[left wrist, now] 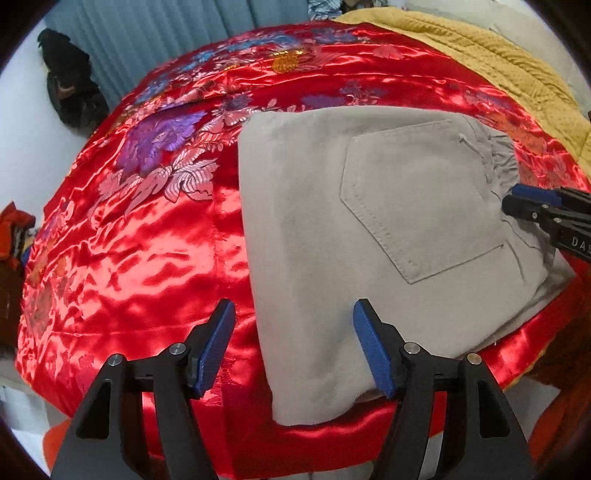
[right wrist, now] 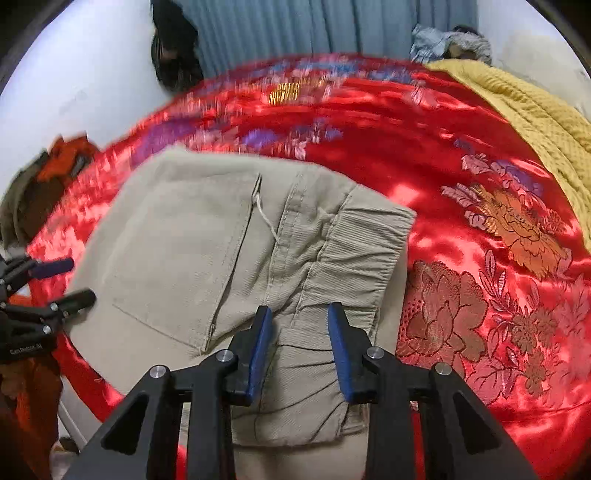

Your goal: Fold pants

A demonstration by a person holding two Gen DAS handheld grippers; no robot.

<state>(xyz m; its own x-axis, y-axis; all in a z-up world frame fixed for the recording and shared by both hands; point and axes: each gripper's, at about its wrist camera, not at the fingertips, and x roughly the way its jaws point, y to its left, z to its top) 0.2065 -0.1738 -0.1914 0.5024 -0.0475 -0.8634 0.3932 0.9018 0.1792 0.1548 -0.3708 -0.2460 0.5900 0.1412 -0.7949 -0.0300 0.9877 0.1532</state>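
Beige pants (left wrist: pixel 369 229) lie folded into a compact stack on a red satin bedspread (left wrist: pixel 140 251), back pocket up, elastic waistband at the right. My left gripper (left wrist: pixel 293 317) is open over the folded left edge of the pants, holding nothing. My right gripper (right wrist: pixel 300 321) is open just above the waistband (right wrist: pixel 354 251), holding nothing. The pants (right wrist: pixel 192 251) fill the middle of the right wrist view. Each gripper shows at the edge of the other view: the right one (left wrist: pixel 511 201) and the left one (right wrist: pixel 79 280).
The red flowered bedspread (right wrist: pixel 461 177) covers the bed. A yellow blanket (left wrist: pixel 498 62) lies along the far right side. A dark bag (left wrist: pixel 70 85) hangs on the wall by blue curtains (left wrist: pixel 166 33). Orange and dark clothes (right wrist: pixel 55 173) lie beyond the bed's left edge.
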